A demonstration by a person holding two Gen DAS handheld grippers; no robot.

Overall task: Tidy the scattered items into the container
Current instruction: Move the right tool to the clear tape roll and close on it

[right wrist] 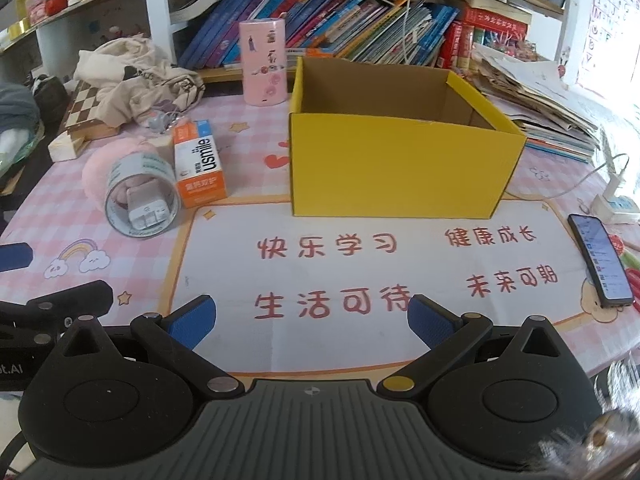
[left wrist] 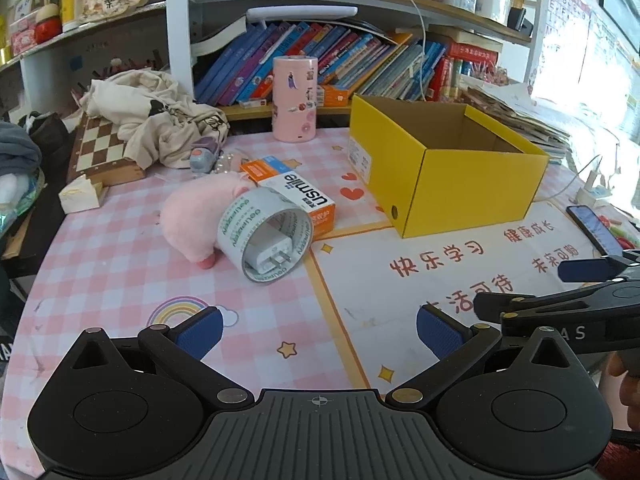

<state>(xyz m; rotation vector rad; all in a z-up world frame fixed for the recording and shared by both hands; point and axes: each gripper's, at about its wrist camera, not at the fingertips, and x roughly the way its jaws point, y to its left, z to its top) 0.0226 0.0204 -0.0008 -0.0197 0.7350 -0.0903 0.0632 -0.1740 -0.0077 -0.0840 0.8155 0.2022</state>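
Observation:
An open yellow cardboard box (left wrist: 448, 184) (right wrist: 396, 168) stands on the desk and looks empty. Left of it lie a roll of clear tape (left wrist: 266, 236) (right wrist: 140, 196) with a white charger plug (left wrist: 270, 254) (right wrist: 146, 208) inside it, an orange and white usmile box (left wrist: 296, 196) (right wrist: 200, 164), and a pink plush toy (left wrist: 196, 216) (right wrist: 100, 164). My left gripper (left wrist: 320, 332) is open, low over the pink checked mat, short of the tape roll. My right gripper (right wrist: 312, 320) is open over the white mat in front of the box. Neither holds anything.
A pink cylinder (left wrist: 295, 100) (right wrist: 264, 64) stands behind the items. A chessboard (left wrist: 100, 148) with crumpled cloth (left wrist: 160, 116) sits far left. A phone (right wrist: 600, 264) and a white power strip (right wrist: 616, 204) lie at the right. Bookshelves and stacked papers (right wrist: 540, 96) line the back.

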